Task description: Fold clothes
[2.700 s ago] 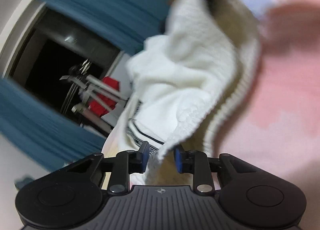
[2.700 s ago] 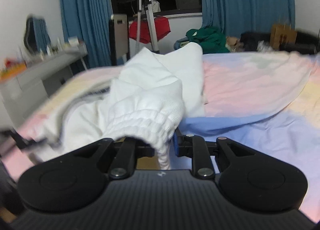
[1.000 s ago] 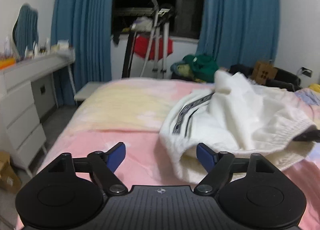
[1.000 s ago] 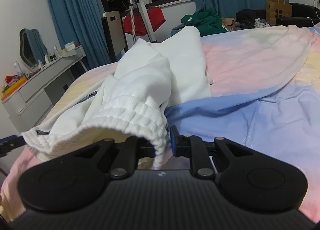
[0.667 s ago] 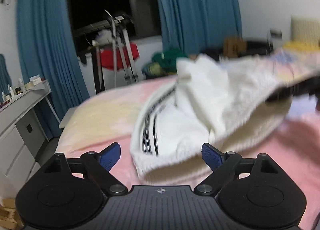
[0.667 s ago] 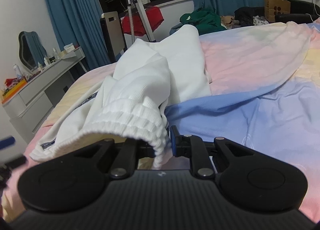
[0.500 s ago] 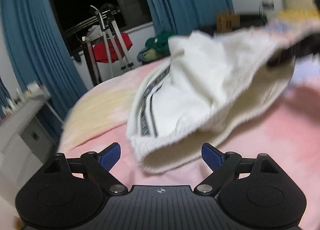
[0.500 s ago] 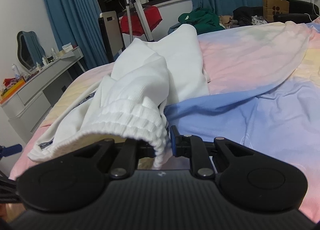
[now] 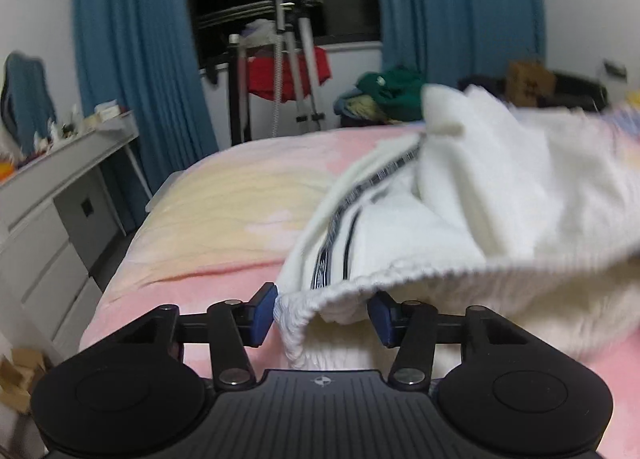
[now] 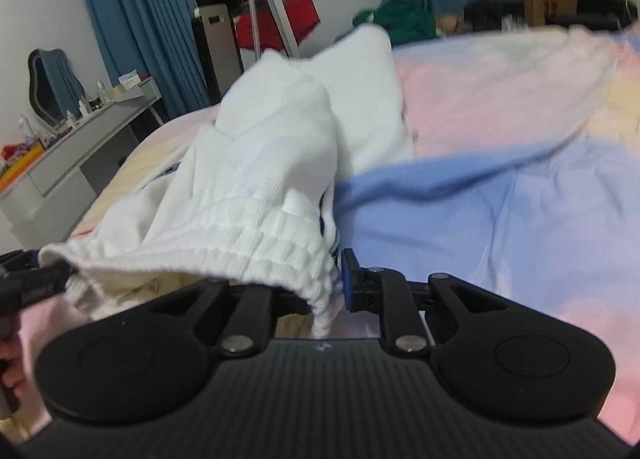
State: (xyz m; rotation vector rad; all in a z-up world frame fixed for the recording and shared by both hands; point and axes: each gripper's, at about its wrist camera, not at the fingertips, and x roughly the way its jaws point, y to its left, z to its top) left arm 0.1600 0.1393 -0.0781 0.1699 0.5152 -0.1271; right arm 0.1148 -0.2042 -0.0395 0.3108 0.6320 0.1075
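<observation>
Your right gripper (image 10: 326, 283) is gripping the soft white garment's (image 10: 272, 163) ribbed waistband (image 10: 256, 259). Your left gripper (image 9: 322, 313), jaws parted, is straddling its other end. It's sagging, so take hold at that thick hem.

I am pinching the ribbed waistband of the white garment (image 10: 256, 179) between my right claw's (image 10: 326, 283) fingers, its bunched cloth lying ahead of me on the pastel bedspread (image 10: 500, 163).

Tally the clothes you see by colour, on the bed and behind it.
White: 1, the garment on the bed
Red: 1, the cloth on the rack
Green: 1, the heap behind the bed
Total: 3
</observation>
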